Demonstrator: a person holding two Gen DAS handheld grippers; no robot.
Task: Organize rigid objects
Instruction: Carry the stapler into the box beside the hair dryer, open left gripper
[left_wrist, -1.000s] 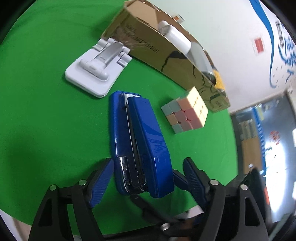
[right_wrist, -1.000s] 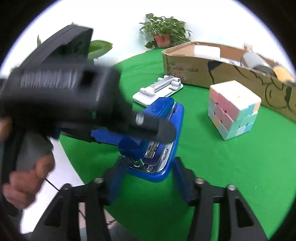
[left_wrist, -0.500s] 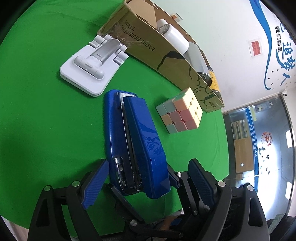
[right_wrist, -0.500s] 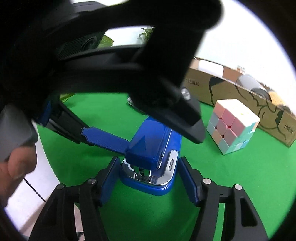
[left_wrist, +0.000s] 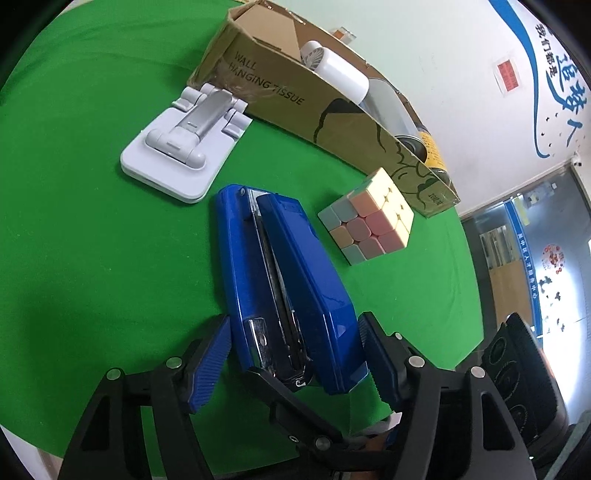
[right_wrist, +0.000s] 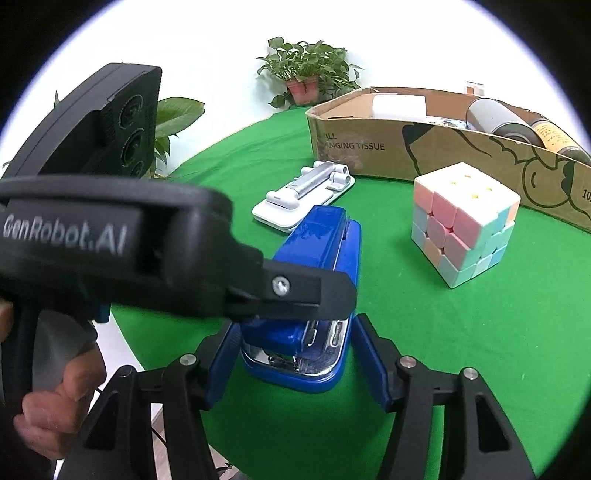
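A blue stapler (left_wrist: 288, 266) lies on the green table, its metal end towards both cameras. My left gripper (left_wrist: 295, 319) straddles that end and its jaws are closing, the blue pads close beside the stapler's sides with no clear press. My right gripper (right_wrist: 297, 323) holds the same end, also closing, with its pads against the stapler (right_wrist: 325, 240). In the right wrist view the left gripper's black finger (right_wrist: 295, 295) crosses over the stapler. A pastel puzzle cube (left_wrist: 369, 229) stands just right of the stapler, also seen as the cube (right_wrist: 461, 229).
A white folded phone stand (left_wrist: 181, 147) lies beyond the stapler. Behind it is a long cardboard box (left_wrist: 295, 99) holding a white bottle and cans. A person's hand (right_wrist: 59, 406) grips the left handle. Potted plants (right_wrist: 306, 74) stand past the table's rounded edge.
The left jaws widened, then narrowed around the stapler's end. The left gripper swung across the right wrist view and back to the left. The stapler, cube and stand stayed put.
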